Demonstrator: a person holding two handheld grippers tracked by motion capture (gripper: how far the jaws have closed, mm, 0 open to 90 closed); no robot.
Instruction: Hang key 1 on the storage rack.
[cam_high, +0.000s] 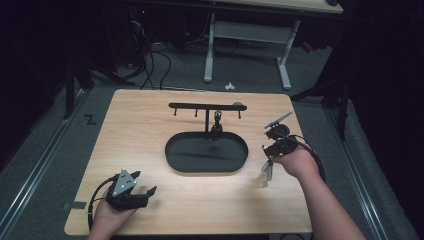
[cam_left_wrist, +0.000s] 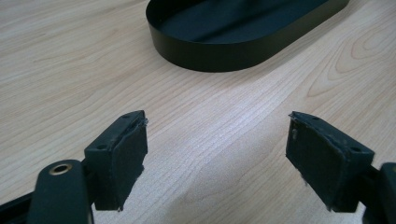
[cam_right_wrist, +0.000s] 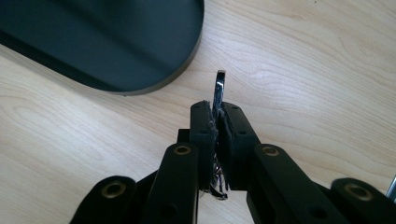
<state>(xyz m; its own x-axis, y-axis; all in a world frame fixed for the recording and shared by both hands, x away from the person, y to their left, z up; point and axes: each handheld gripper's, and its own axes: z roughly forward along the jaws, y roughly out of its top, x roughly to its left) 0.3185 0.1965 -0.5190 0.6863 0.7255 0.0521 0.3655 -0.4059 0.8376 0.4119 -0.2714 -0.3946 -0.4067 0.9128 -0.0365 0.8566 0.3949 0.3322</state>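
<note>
My right tongs (cam_right_wrist: 218, 119): clamped on a thin metal piece (cam_right_wrist: 220, 86), near the table's right edge; black tray (cam_high: 206, 152) with hook stand (cam_high: 207, 107) lies leftward, nearer this hand. My left tongs (cam_left_wrist: 217, 158): spread wide, holding nothing, near-left corner.

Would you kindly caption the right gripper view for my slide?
Right gripper clamped on a thin shiny metal piece above the wooden table, beside the black oval tray.

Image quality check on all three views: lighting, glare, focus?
High view: dark surroundings, lit light wooden table, soft sheen on black oval metal tray, slightly soft. Left gripper view: even light, tray wall sharp, open gripper casts a faint shadow. Right gripper view: glint on thin shiny metal piece pinched in the gripper.
</note>
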